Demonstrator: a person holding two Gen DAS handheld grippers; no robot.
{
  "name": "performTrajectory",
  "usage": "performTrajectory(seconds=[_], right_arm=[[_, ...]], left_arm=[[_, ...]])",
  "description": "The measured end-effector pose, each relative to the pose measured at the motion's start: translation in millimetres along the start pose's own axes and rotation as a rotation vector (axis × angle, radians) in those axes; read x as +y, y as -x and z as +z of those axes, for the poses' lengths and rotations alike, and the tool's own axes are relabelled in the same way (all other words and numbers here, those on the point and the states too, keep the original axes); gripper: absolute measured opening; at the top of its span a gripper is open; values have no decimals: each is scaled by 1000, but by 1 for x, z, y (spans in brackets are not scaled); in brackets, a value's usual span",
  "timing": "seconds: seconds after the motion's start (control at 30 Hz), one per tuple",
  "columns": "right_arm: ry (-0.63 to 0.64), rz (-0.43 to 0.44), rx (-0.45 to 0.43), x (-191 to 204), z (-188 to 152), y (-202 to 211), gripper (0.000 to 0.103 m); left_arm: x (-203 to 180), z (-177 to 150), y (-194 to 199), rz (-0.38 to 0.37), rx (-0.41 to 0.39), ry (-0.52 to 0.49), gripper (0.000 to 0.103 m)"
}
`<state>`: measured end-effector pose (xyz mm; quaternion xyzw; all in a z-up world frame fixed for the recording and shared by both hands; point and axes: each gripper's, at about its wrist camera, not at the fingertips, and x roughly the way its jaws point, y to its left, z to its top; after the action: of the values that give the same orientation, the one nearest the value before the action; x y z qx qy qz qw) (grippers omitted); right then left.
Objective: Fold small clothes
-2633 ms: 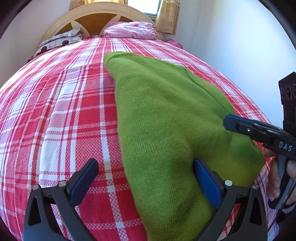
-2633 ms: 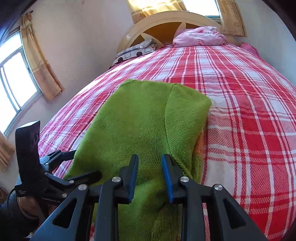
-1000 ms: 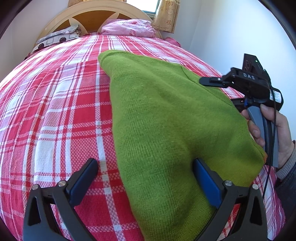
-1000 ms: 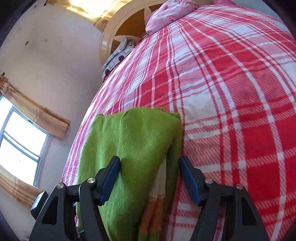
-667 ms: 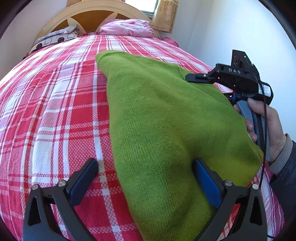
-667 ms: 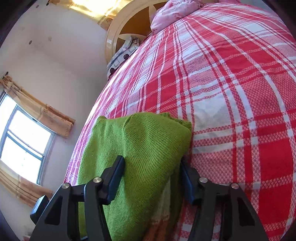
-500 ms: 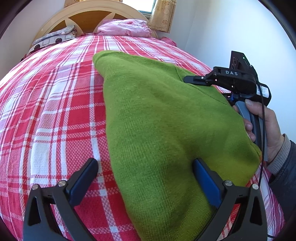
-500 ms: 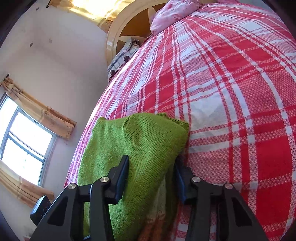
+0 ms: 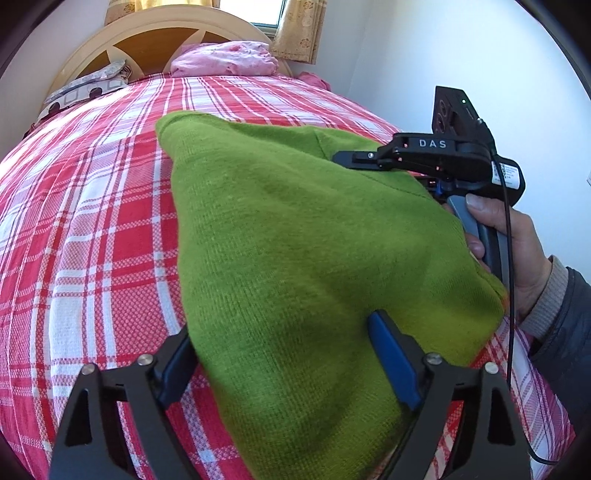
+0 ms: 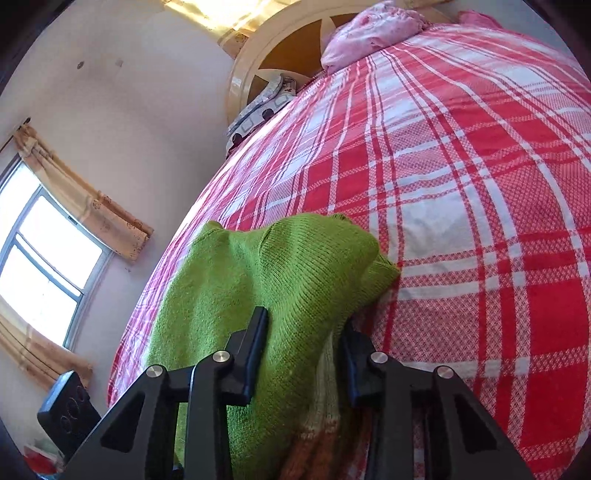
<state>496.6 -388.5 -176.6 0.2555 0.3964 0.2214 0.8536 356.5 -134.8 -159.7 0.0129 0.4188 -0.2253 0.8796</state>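
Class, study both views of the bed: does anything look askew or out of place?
Only the green sweater: it lies slanted across the checked bedspread, and its far corner bunches up between the closing jaws of the right gripper. No damage shows.

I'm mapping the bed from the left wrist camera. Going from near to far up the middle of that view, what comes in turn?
Left tongs → green knitted sweater → red plaid bedspread → pink bundle of bedding → wooden headboard.
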Motion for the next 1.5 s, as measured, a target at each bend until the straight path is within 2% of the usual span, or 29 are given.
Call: performTrajectory(seconds=[0.1,0.2,0.27,0.33,0.47,0.67,0.93,1.13,1.5], right_arm=[[20,-25,-10,4,-2,2,35],[59,-80,-24,18,-5,8,32],[65,-94,-43,26,-10,16,30],[55,-90,-65,32,-15,25,29],[51,-103,-84,44,-27,37,29],[36,-55,-108,61,-44,54,28],[78,22,-108,105,-65,59,28],[108,77,-96,139,-75,51,28],[140,144,-46,184,-96,21,28]], left_arm=[[-1,1,1,13,6,-2,82],[-2,5,3,32,24,0,69],[-1,6,9,40,31,5,52],[0,7,16,38,36,7,43],[-1,6,28,49,38,-8,36],[-7,-3,58,82,-1,-28,34],[2,-19,99,102,-38,-25,32],[12,-31,125,149,-72,-19,32],[37,-61,161,186,-102,46,32]])
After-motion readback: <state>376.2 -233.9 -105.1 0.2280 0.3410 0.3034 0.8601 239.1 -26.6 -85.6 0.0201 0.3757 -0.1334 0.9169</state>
